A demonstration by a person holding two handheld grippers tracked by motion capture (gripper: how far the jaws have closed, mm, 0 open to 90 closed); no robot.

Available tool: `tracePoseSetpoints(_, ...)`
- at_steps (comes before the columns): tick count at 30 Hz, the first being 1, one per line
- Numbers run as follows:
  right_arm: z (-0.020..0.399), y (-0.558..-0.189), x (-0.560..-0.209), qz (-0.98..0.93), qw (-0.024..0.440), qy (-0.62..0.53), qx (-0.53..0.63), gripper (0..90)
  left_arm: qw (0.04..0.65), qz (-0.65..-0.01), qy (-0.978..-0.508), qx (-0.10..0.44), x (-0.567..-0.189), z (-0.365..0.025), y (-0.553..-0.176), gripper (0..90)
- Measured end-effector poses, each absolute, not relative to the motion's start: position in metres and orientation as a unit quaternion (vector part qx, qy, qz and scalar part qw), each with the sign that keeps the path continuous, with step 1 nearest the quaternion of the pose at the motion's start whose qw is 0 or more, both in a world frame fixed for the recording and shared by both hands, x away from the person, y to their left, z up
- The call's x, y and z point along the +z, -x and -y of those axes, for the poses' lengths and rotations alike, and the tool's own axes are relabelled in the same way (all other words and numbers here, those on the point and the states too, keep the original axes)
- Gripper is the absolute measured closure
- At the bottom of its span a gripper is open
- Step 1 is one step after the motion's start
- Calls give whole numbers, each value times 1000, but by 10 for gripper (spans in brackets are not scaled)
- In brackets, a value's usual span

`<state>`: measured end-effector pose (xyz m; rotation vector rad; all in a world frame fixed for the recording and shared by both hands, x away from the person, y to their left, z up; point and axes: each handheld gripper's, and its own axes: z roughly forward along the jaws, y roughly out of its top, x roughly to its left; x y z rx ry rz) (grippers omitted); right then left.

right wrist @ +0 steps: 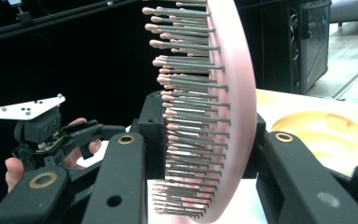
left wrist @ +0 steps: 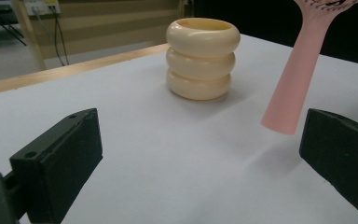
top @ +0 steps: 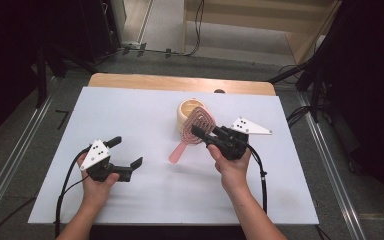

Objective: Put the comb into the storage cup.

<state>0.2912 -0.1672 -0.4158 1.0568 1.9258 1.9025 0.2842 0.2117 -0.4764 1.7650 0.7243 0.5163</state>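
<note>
high view: right hand-held gripper (top: pixel 203 134) clamps hairbrush (top: pixel 196 129); left hand-held gripper (top: pixel 126 151) wide, bare table (top: pixel 145 200) ahead.

We grip the pink hairbrush (top: pixel 196 131) in our right gripper (top: pixel 203 135) beside the cream holder (top: pixel 186 111); our left gripper (top: pixel 128 153) gapes.

The high view is looking forward and down from above the person's side, taking in the whole white table (top: pixel 130 200). The left gripper view is sitting low over the table, facing the cream ringed holder (left wrist: pixel 203 58) from near. The right gripper view is looking very closely along the pink hairbrush (right wrist: pixel 214 116). All three views are sharing the holder and the brush.
</note>
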Motion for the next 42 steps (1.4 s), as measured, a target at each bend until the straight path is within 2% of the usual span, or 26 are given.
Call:
tracePoseSetpoints(29, 173, -309, -390, -655, 140, -363, 648, 621, 541, -343, -726, 250, -483, -272, -273, 0)
tracePoseSetpoints(42, 178, -318, -375, -647, 155, -364, 652, 621, 549, -355, -715, 247, -485, -274, -274, 0)
